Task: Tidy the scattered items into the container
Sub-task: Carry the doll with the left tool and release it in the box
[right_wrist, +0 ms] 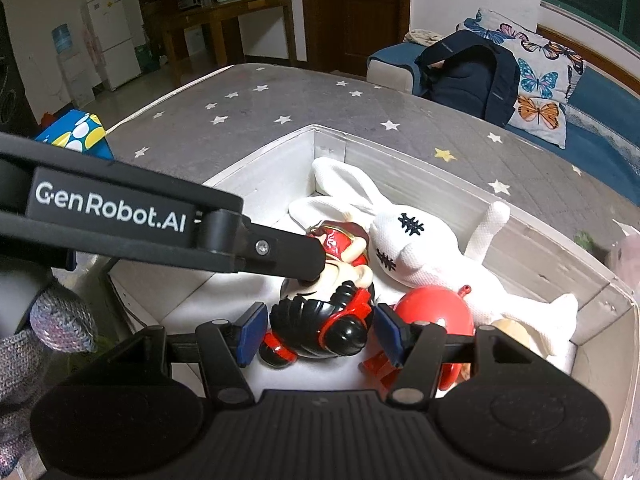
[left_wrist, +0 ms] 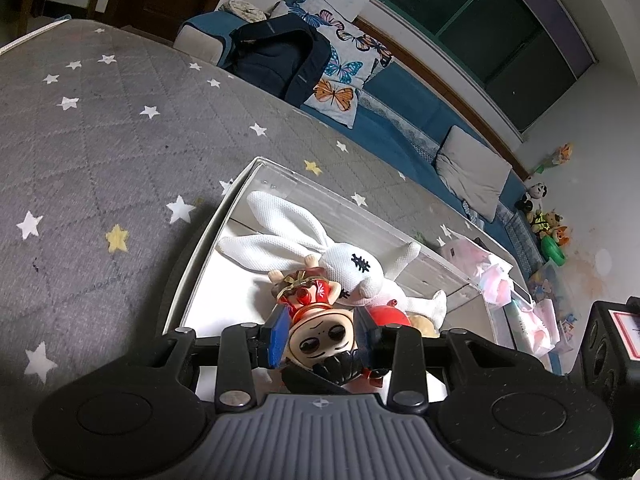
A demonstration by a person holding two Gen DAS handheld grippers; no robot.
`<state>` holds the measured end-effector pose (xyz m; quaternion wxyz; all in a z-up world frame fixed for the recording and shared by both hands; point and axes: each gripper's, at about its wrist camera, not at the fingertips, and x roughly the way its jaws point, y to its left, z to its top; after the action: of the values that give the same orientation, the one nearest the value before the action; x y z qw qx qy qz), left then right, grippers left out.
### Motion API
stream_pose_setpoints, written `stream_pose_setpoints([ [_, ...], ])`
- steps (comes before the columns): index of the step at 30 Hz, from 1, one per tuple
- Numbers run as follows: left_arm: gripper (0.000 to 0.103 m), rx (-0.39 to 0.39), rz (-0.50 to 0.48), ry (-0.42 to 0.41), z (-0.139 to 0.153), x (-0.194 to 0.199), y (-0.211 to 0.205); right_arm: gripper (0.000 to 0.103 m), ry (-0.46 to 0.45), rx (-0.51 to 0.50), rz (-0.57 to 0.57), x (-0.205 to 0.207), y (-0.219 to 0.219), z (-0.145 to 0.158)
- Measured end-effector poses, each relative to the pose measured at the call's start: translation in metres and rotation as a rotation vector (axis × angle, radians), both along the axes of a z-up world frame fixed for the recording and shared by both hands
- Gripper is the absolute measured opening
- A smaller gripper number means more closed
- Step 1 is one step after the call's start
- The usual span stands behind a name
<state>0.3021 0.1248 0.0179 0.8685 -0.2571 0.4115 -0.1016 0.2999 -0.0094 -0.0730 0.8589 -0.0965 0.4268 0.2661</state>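
Note:
A white box [left_wrist: 208, 236] [right_wrist: 264, 162] sits on the grey star-patterned mattress. In it lie a white plush rabbit [left_wrist: 352, 264] [right_wrist: 404, 240], a red round toy [left_wrist: 390, 316] [right_wrist: 436, 310] and a small doll figure with a big head, black hair and a red dress [left_wrist: 320, 336] [right_wrist: 320, 320]. My left gripper [left_wrist: 324, 336] is shut on the doll's head, inside the box; it reaches in from the left of the right wrist view [right_wrist: 280, 256]. My right gripper [right_wrist: 316, 334] is open, its blue pads either side of the doll's black hair, not touching it.
The grey mattress [left_wrist: 100, 140] surrounds the box. A blue sofa with a dark backpack [left_wrist: 276, 60] and butterfly pillow [left_wrist: 340, 68] lies beyond. Pink packets [left_wrist: 496, 276] lie right of the box. A blue patterned box [right_wrist: 76, 132] stands at the mattress's left edge.

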Motion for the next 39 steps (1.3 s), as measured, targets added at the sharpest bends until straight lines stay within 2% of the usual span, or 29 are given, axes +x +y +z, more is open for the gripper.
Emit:
stream_pose_setpoints([
  [20,0.037,0.0,0.002,-0.003,0.001,-0.006,0.002,0.064,-0.012,0.007,-0.019,-0.008,-0.006,0.005],
  [25,0.037,0.001,0.001,-0.006,0.004,-0.011,0.002,0.068,-0.023,0.0,-0.024,-0.01,-0.008,0.009],
  [39,0.037,0.016,-0.003,-0.024,0.018,-0.024,0.0,0.069,-0.066,0.021,-0.057,-0.022,-0.021,0.025],
])
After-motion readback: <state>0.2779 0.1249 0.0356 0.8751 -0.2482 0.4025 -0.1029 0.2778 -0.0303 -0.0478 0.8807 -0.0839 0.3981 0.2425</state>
